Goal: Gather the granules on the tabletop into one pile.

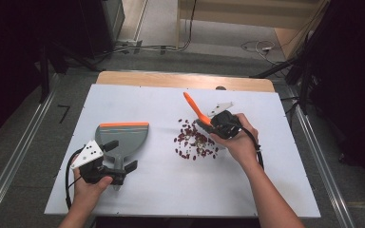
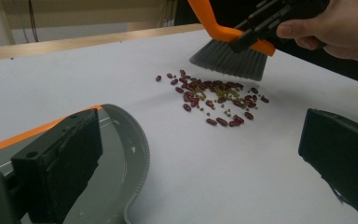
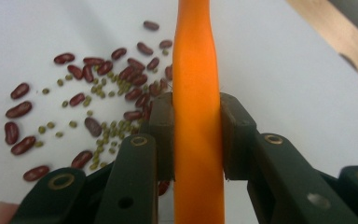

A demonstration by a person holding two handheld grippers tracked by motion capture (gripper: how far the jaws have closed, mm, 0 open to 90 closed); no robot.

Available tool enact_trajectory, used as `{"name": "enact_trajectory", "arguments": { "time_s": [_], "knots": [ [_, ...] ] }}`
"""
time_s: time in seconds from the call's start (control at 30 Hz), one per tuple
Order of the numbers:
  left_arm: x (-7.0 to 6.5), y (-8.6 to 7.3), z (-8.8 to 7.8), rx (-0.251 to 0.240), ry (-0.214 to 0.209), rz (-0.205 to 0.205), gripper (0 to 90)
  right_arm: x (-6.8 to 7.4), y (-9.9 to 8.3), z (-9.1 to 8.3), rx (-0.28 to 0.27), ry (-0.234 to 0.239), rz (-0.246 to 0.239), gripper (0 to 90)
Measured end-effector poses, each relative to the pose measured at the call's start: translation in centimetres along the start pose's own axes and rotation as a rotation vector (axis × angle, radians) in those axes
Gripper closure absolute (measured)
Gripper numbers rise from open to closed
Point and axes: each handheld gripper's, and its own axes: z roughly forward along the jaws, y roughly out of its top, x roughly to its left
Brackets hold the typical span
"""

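Left gripper sits at the near left of the white surface, held in the person's left hand. Its fingers are spread on either side of the handle of the grey dustpan; in the left gripper view one finger sits over the pan's edge and the other stands well off to the side, so no pinch is seen. The dustpan lies flat, its orange lip on the far side.

Centre: a loose scatter of red beans mixed with small green ones, well apart from the dustpan.

Right: right gripper, in the right hand, has its fingers pinching the orange handle of the brush. The grey bristles hang just above the far right edge of the bean scatter.
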Motion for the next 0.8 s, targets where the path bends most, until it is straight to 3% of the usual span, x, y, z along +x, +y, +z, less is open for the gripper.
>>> {"name": "enact_trajectory", "arguments": {
  "time_s": [0.2,0.27,0.37,0.43,0.57,0.8],
  "knots": [
    [0.1,0.1,-0.3,-0.008,0.002,-0.003,0.0,-1.4,2.4,1.9,-0.048,-0.002,-0.069,69.1],
    [0.1,0.1,-0.4,-0.01,0.003,-0.004,0.0,-1.7,3.2,2.9,-0.066,-0.01,-0.128,69.2],
    [0.3,0.0,-0.6,-0.013,0.006,-0.009,0.0,-1.7,4.4,4.6,-0.039,-0.009,-0.153,69.1],
    [0.5,-0.1,-0.8,-0.016,0.011,-0.014,0.0,-1.5,5.0,5.5,-0.029,-0.031,-0.177,69.1],
    [0.8,-0.1,-1.1,-0.017,0.016,-0.018,0.0,-0.6,5.8,6.7,-0.017,-0.022,-0.206,69.1],
    [0.8,-0.2,-1.0,-0.016,0.016,-0.015,0.0,1.6,5.7,6.7,0.013,-0.002,-0.286,69.2]
  ]
}}
